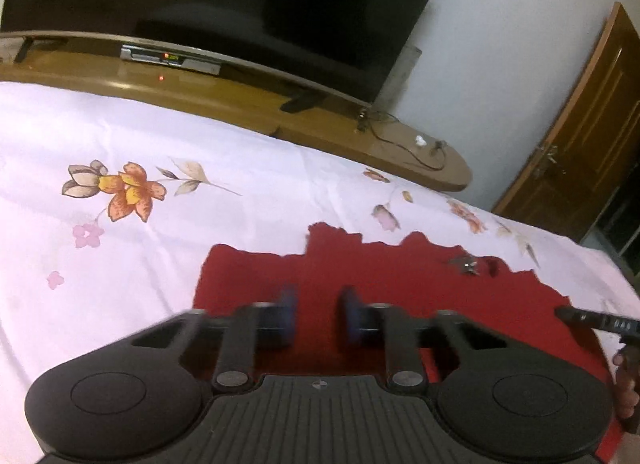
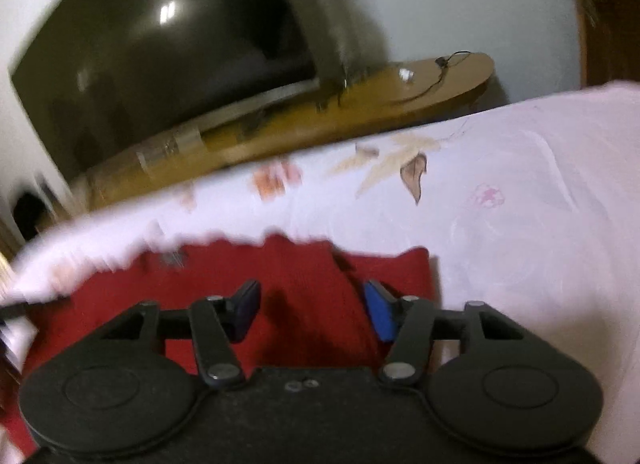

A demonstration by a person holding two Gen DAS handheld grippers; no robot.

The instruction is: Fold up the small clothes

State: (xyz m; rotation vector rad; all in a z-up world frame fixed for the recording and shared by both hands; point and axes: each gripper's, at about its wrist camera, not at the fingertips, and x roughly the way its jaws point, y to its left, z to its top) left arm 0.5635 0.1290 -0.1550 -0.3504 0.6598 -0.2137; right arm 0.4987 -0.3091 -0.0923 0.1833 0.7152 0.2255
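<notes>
left claw (image 1: 318, 314) apart over red garment (image 1: 400, 276); right claw (image 2: 314, 310) apart | floral bedsheet (image 1: 140, 136) | no legible writing

So the bed (image 1: 200, 144) has a pale pink sheet (image 1: 280, 184) with flower prints on it, a bit wrinkled. A red garment (image 1: 360, 276) lies spread right on the sheet, top edge ragged-looking, with a small silvery thing (image 1: 464, 264) on it.
</notes>
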